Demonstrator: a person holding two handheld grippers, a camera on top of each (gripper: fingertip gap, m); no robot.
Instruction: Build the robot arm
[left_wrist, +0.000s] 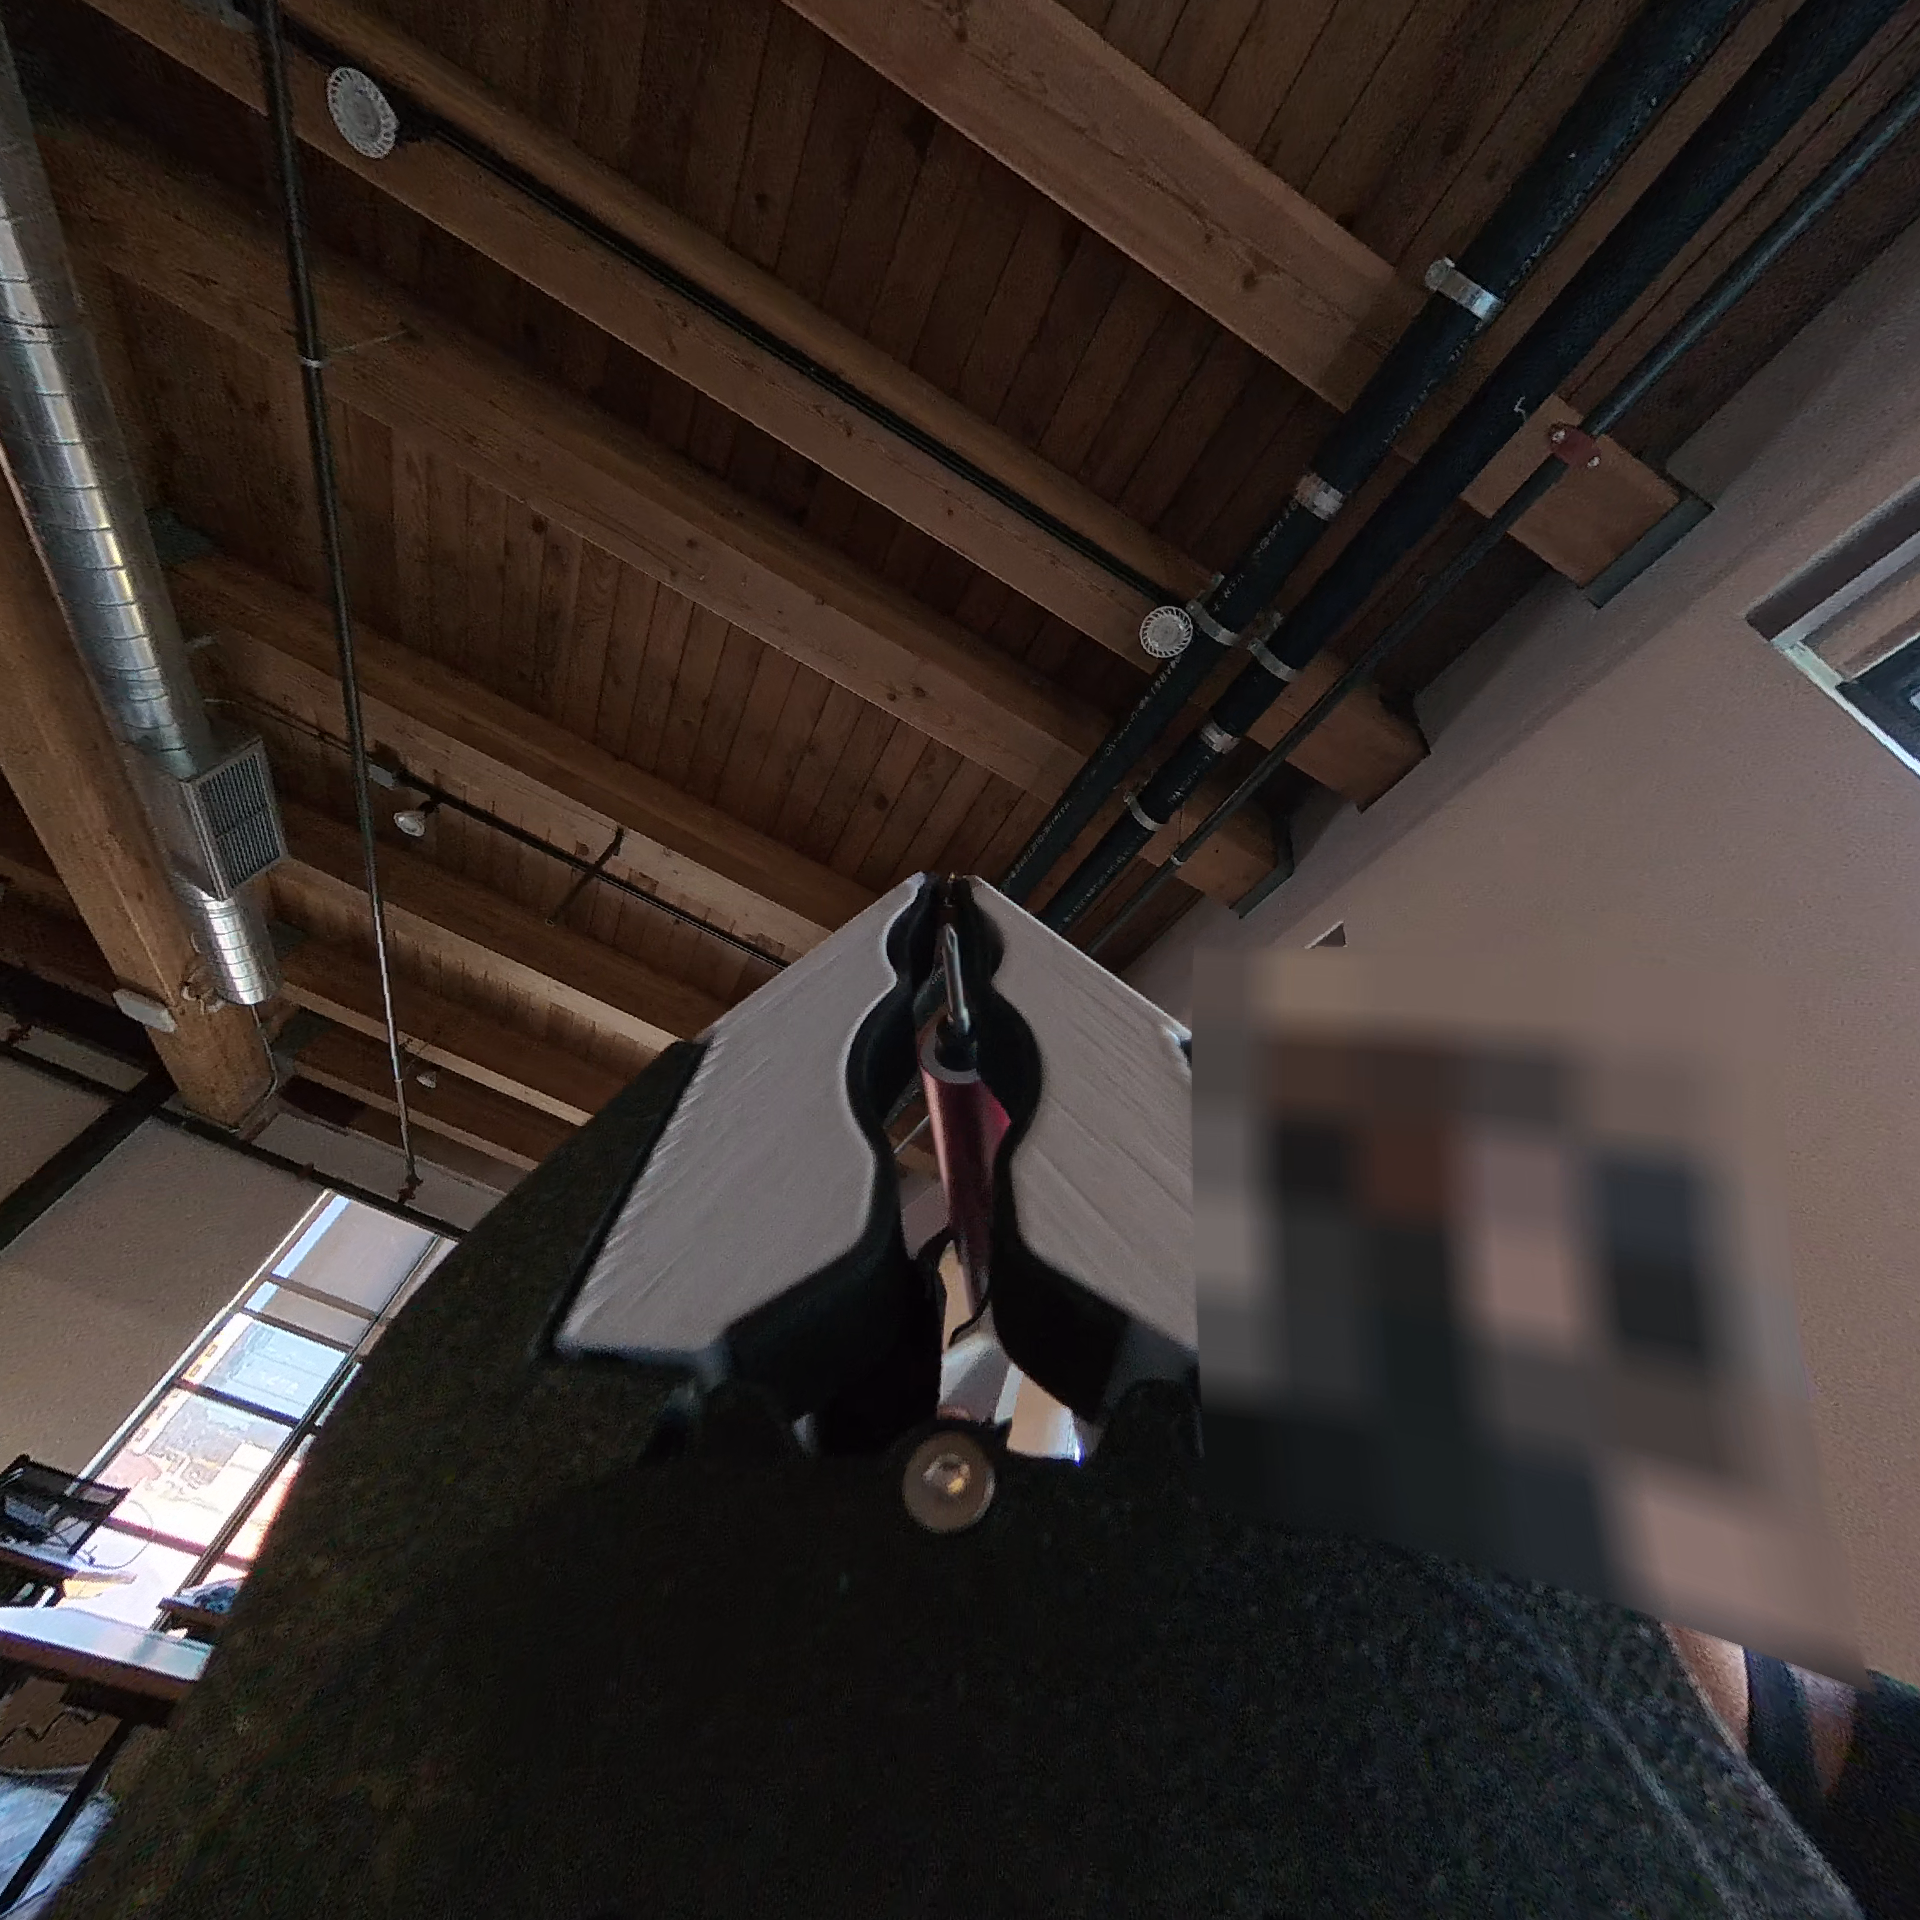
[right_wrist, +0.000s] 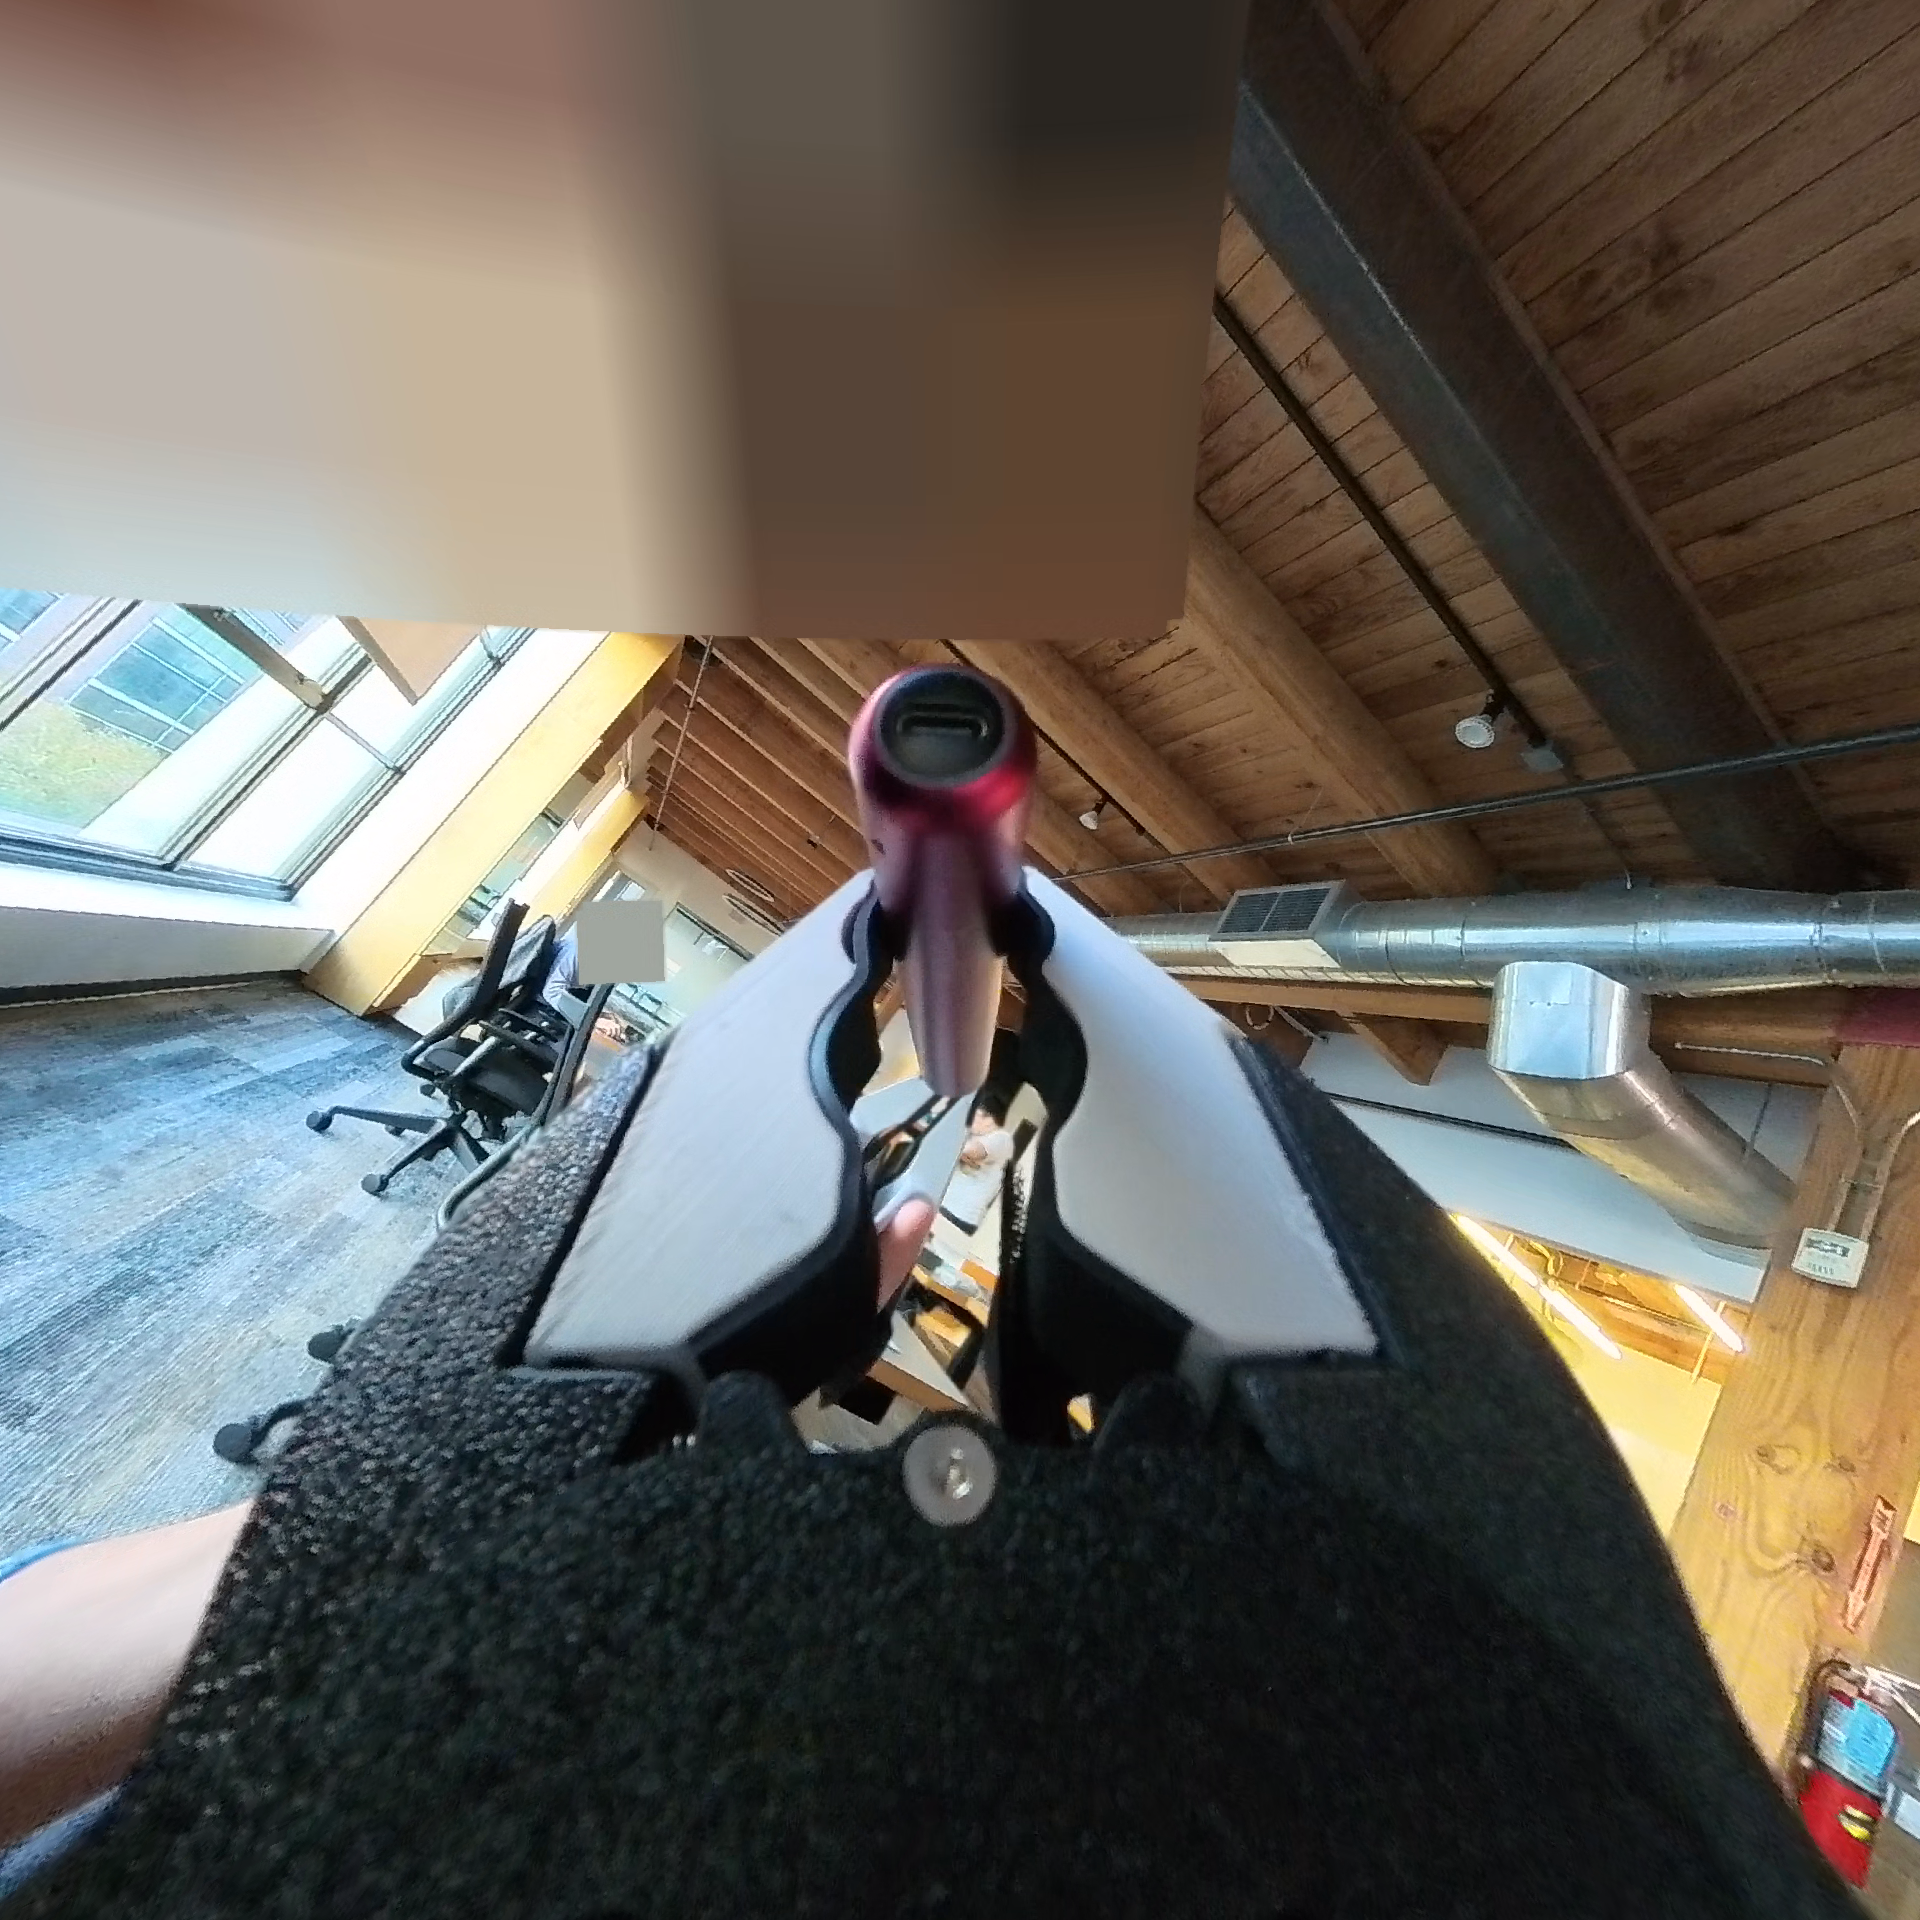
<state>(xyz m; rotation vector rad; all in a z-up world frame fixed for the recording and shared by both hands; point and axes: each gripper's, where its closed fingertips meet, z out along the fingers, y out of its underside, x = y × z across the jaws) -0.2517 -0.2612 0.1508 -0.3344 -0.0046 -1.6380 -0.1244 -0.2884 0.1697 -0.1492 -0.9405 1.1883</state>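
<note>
In the left wrist view my left gripper points up at the ceiling. Its white fingers are shut on the thin metal shaft of a dark red pen-shaped tool, whose body lies back between the fingers. In the right wrist view my right gripper is shut on a red pen-shaped tool. The tool's end, which has a small port, faces the camera above the fingertips. I cannot tell if both views show one tool. A person's fingertip shows between the right fingers.
Overhead are wooden beams, a silver duct and black pipes. The right wrist view shows windows, office chairs on grey carpet, a duct, a fire extinguisher and a forearm.
</note>
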